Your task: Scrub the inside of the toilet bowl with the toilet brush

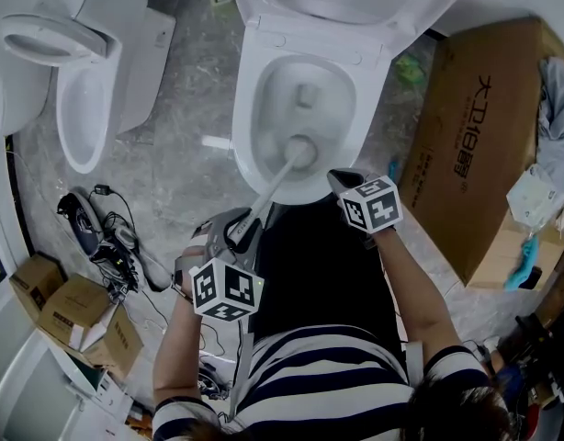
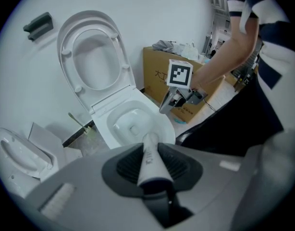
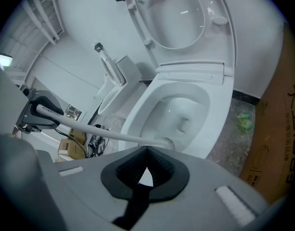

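Toilet brush (image 1: 280, 180) head down inside the open toilet bowl (image 1: 254, 127), handle in the left tool (image 1: 243, 231).
The left tool's jaws are closed tight on the end of the white handle. The handle slants away from it over the near rim, and the brush head sits at the bowl's near inner wall. To the right, the right tool (image 1: 348, 184) hovers just beside the near rim, jaws closed together on nothing.
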Available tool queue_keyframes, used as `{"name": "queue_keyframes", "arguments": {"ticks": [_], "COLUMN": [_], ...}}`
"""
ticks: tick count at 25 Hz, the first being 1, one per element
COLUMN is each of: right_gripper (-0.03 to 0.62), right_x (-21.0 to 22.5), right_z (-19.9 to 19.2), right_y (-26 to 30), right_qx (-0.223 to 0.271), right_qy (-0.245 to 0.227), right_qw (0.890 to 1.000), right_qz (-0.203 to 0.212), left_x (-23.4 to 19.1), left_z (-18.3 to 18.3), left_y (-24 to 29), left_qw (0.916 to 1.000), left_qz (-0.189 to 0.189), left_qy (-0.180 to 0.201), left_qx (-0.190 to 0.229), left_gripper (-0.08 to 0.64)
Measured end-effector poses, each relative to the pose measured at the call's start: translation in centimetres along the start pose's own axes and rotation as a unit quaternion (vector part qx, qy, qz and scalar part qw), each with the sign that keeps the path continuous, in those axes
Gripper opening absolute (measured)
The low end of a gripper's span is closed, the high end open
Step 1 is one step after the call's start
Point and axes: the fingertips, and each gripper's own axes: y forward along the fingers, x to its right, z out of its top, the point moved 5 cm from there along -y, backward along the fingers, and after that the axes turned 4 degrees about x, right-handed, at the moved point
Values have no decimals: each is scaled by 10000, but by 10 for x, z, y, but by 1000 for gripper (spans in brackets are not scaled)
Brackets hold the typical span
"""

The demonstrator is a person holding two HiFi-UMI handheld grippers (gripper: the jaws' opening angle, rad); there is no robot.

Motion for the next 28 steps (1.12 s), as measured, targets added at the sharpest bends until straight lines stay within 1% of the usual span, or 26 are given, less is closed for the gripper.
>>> {"name": "queue_keyframes", "arguments": {"ticks": [3,8,10,16,24,28], "right_gripper": [-2,-2,-2,-2,-2,-2], "right_x": [-3,-7,-8,-8,-4,-2], "right_z": [-1,-4,-3,-1,-3,-3], "right_y": [3,6,7,8,7,7], "right_qx": [-32,-84,-76,-53,-62,-63], "right_qy": [6,-21,-23,-7,9,15], "right_qw": [10000,9999,9999,10000,10000,10000], "right_qz": [21,63,72,74,58,51], "left_x": [-3,-6,-8,-18,-29,-35], "left_z": [-6,-17,-19,-24,-20,-13], "left_y": [-3,-5,-6,-6,3,13], "left_qw": [9998,9970,9962,9955,9936,9916], "left_qz": [10,27,50,221,694,929], "left_qy": [148,560,629,585,428,518], "left_qx": [-148,-535,-598,-713,-784,-743], "left_gripper": [0,0,0,0,0,0]}}
